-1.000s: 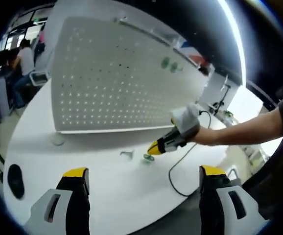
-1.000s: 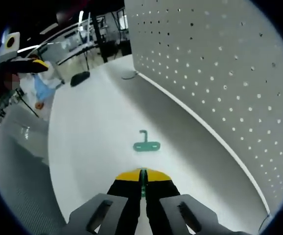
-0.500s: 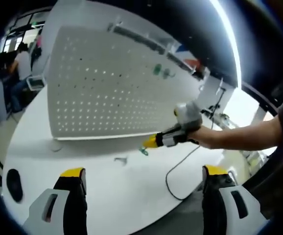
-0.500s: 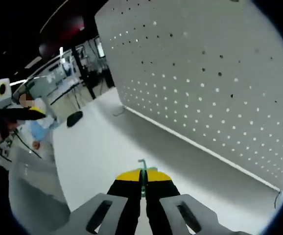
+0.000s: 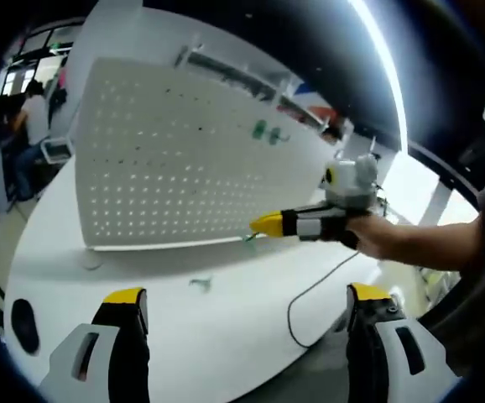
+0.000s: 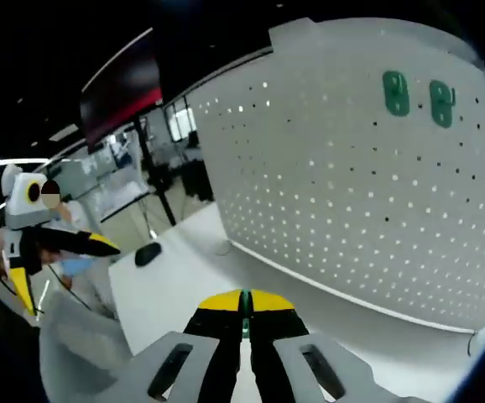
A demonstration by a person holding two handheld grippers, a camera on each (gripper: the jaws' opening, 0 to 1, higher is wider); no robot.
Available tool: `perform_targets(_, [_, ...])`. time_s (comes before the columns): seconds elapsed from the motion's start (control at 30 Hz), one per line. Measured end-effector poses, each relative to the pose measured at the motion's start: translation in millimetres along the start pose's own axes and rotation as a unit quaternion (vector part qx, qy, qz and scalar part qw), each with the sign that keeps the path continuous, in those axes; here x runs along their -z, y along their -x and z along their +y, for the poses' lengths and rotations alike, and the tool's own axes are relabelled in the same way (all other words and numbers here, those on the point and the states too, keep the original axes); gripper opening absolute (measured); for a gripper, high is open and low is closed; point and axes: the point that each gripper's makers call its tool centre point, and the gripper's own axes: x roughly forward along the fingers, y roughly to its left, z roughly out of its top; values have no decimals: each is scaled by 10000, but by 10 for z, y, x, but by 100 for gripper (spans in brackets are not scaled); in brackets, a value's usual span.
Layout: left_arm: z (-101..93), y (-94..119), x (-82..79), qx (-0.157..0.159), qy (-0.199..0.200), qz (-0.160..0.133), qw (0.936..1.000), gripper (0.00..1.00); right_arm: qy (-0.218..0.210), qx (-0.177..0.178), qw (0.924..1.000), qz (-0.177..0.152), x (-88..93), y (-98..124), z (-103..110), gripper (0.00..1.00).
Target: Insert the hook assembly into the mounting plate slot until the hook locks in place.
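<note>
My right gripper [image 6: 244,299] is shut on a thin green hook [image 6: 244,322], held edge-on between its yellow tips. In the left gripper view that gripper [image 5: 264,224] hangs above the table in front of the white pegboard's [image 5: 175,159] lower edge, with the green hook [image 5: 248,238] dangling at its tip. Two green hooks [image 6: 395,92] sit high on the pegboard [image 6: 352,193]. Another green hook [image 5: 199,284] lies on the white table [image 5: 226,336]. My left gripper [image 5: 248,294] is open and holds nothing.
A black mouse-shaped object [image 5: 22,316] lies near the table's left edge. A black cable [image 5: 310,294] runs across the table's right side. The person's forearm [image 5: 427,243] reaches in from the right. People sit at desks [image 5: 33,109] far left.
The right gripper has risen from the table with its hook, up in front of the pegboard. Both views have tilted upward. The second hook stays on the table.
</note>
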Motion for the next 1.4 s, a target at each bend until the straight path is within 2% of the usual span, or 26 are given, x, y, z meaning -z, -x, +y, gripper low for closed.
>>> perform_targets(0.07, [-14,-3,-28,-10,-45,-33,10000,100,-99,-1,9998,-199,-104,63,79,0])
perform_targets(0.2, [-36,-36,-62,20,-66,-53,10000,99,-146,-63,9990,-412,-200,143,250,0])
perform_targets(0.33, [-56,-88,-114,109,140,-117,9998,97,-311,-121,9970,-705,-280,218,432,0])
perform_targets(0.47, [-43,-117,-153,112,287,-141,9994,89,-490,-241,9954,-789,-260,252,617,0])
perform_targets(0.73, [-18,-141,-174,111,383,-148,9991,75,-527,-303,9921,-1096,-301,329,920,0])
perform_targets(1.07, [-112,-151,-251,425,637,-322,9965,49,-490,-405,9881,-1403,-449,378,1162,0])
perform_targets(1.17, [-138,-141,-301,570,856,-458,9936,44,-341,-385,9872,-1511,-503,418,1221,0])
perform_targets(1.3, [-174,-124,-315,738,952,-519,9914,31,-263,-381,9849,-1671,-584,459,1275,0])
perform_targets(1.4, [-214,-107,-348,864,997,-609,9894,26,-242,-376,9843,-1708,-599,457,1279,0])
